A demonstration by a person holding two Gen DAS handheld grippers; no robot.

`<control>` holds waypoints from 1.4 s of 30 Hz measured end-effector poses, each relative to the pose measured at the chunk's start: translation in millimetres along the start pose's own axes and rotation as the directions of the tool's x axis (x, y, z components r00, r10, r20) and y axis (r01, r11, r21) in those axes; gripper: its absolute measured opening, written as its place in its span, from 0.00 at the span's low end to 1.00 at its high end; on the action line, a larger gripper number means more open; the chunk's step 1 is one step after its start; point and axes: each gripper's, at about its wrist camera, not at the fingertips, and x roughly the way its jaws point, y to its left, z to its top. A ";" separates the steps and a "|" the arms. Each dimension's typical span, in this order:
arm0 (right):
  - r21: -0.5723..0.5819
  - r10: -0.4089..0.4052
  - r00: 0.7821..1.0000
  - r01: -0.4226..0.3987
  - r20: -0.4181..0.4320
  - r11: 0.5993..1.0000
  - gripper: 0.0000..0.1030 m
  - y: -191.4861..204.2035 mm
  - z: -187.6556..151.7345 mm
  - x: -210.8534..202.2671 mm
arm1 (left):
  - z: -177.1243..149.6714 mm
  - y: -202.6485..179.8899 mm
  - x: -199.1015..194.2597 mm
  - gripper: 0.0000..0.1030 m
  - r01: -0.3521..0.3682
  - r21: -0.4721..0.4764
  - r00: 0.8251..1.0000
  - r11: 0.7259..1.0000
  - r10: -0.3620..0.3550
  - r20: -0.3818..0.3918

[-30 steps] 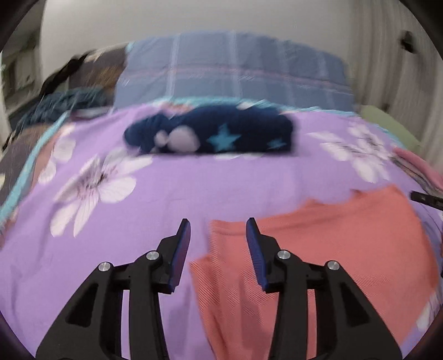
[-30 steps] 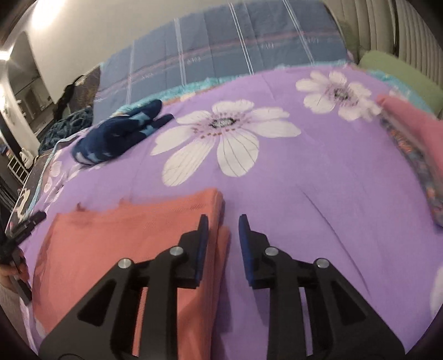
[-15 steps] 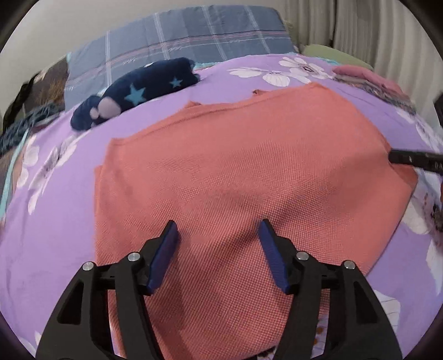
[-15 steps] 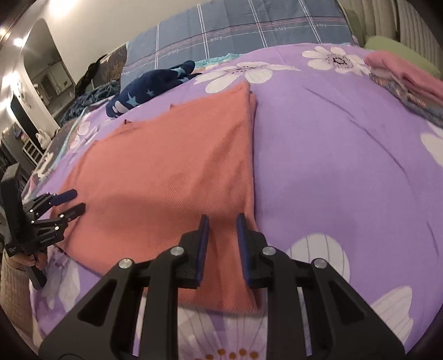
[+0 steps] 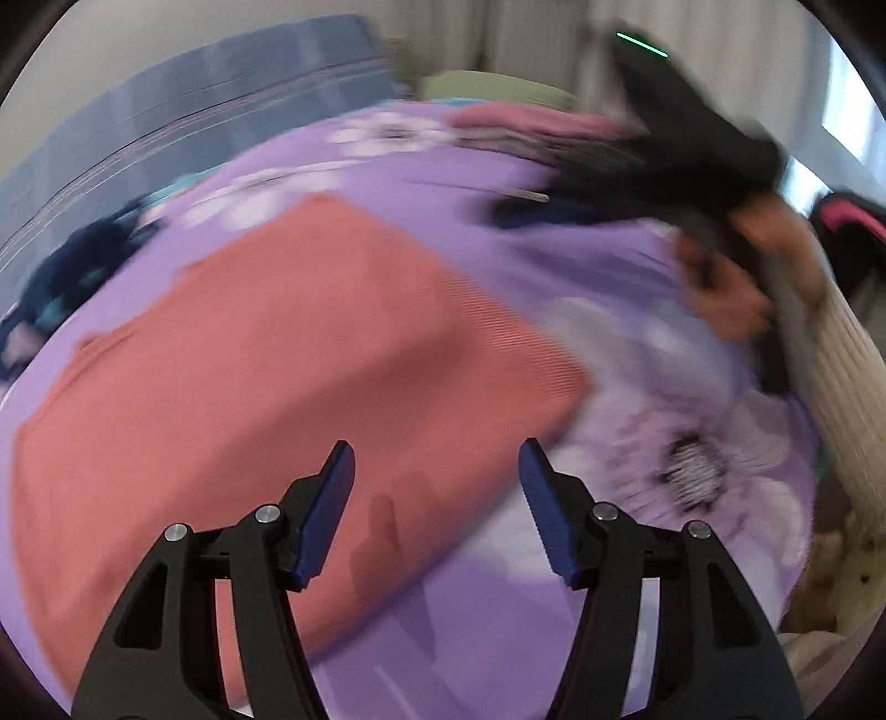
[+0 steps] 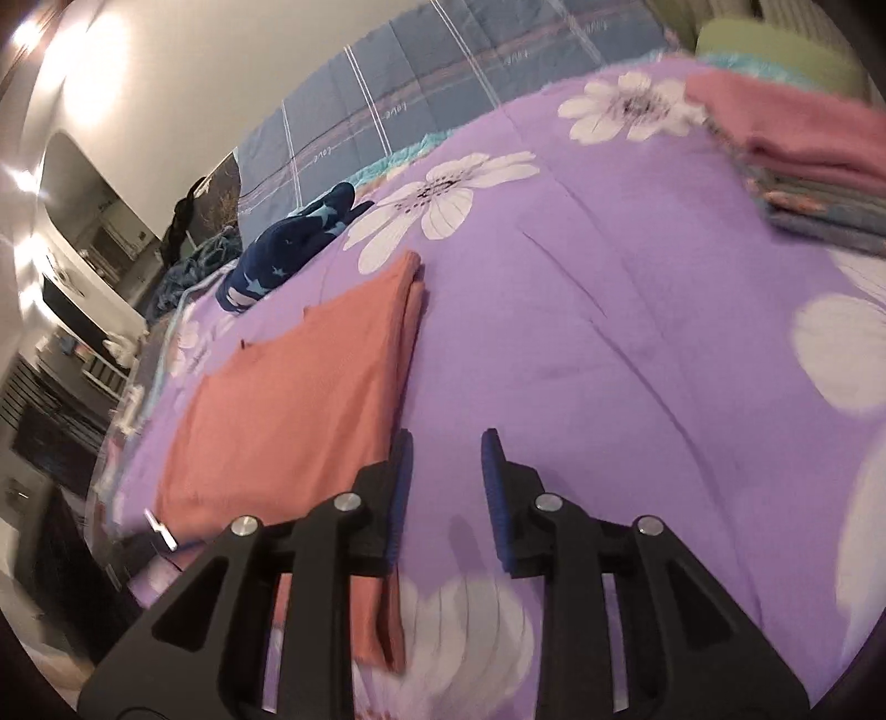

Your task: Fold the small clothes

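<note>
A salmon folded garment [image 5: 266, 376] lies flat on the purple flowered bedspread [image 6: 637, 343]. My left gripper [image 5: 437, 459] hovers open above the garment's near right corner, with nothing between its jaws. In the right wrist view the same garment [image 6: 288, 399] lies to the left. My right gripper [image 6: 447, 443] is just off its right edge. Its jaws are opening, with only bedspread between them. In the blurred left wrist view a hand [image 5: 731, 277] holds that gripper at the upper right.
A navy star-patterned piece [image 6: 288, 243] lies beyond the garment. A stack of folded clothes with a pink one on top [image 6: 803, 144] sits at the far right. A blue plaid cover [image 6: 443, 94] and a green pillow [image 6: 775, 50] line the back.
My left gripper swept from the garment's left end to its near right corner, and its jaws widened. My right gripper drew back along the right edge, slid off it, and its jaws parted a little.
</note>
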 end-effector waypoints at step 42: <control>-0.287 0.053 0.996 -0.070 -0.068 0.955 0.25 54.6 -64.7 -5.5 | -66.9 61.3 -55.5 0.39 -0.035 -0.198 0.996 0.980 0.050 0.074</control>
